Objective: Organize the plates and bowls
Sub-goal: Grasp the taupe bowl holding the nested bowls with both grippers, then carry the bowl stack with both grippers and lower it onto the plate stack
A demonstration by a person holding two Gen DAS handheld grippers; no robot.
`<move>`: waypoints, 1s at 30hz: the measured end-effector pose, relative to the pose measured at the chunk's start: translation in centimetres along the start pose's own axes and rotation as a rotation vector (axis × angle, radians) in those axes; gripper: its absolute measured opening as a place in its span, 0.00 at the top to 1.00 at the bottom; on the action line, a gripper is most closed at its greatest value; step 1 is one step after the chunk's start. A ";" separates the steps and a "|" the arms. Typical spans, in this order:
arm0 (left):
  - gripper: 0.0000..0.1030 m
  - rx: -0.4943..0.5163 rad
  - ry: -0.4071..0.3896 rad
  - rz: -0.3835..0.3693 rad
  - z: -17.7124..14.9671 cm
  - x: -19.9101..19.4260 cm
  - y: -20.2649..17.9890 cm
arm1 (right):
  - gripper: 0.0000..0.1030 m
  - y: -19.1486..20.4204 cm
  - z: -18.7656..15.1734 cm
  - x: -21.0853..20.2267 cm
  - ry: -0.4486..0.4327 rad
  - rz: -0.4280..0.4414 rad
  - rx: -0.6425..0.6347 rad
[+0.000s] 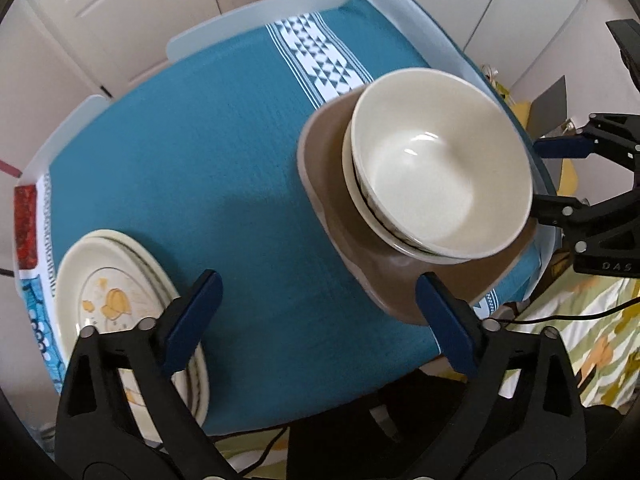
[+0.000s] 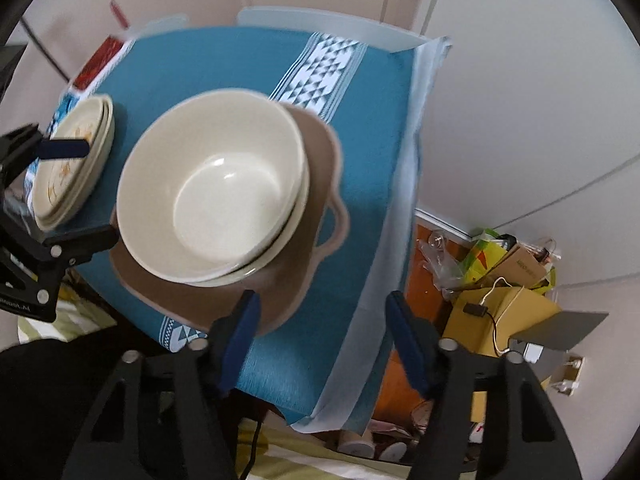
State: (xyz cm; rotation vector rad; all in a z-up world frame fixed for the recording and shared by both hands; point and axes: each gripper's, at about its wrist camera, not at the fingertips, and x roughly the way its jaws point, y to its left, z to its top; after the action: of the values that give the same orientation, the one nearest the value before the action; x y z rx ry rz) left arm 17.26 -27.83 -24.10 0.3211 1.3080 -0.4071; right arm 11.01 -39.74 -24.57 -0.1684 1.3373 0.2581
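Note:
Two cream bowls point(image 1: 440, 176) sit nested on a brown handled dish point(image 1: 332, 208) on the right half of the teal tablecloth point(image 1: 208, 168). A stack of cream plates point(image 1: 112, 300) with an orange flower print lies at the near left corner. My left gripper point(image 1: 320, 316) hangs open over bare cloth between plates and dish, holding nothing. My right gripper point(image 1: 556, 176) shows at the bowls' right side. In the right wrist view my right gripper point(image 2: 324, 336) stands open over the table's near right corner, its left finger beside the dish point(image 2: 320, 184) rim, below the bowls point(image 2: 216, 192). The plates point(image 2: 72, 160) and left gripper point(image 2: 76, 194) are at the left.
A pale sheet point(image 2: 400, 200) hangs over the table's right edge. On the floor to the right stand cardboard boxes point(image 2: 500, 308) with cables and bags. White cupboard doors point(image 1: 120, 8) close off the far side. Patterned green and yellow bedding point(image 1: 592, 320) lies below the near edge.

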 end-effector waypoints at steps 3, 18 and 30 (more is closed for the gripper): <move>0.23 -0.005 0.032 -0.016 0.2 1.2 -0.1 | 0.57 0.3 0.4 1.0 0.025 0.035 -0.023; 0.84 0.029 0.044 -0.144 0.3 4.4 -1.9 | 0.87 0.4 1.1 5.0 0.010 0.175 -0.036; 0.85 0.049 -0.008 -0.086 0.1 3.8 -2.1 | 0.87 1.1 0.2 4.3 -0.073 0.173 -0.044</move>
State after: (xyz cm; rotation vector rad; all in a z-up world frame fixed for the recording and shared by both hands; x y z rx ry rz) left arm 17.18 -30.12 -27.81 0.3052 1.3080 -0.5132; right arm 11.78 -38.25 -28.69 -0.0800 1.2759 0.4360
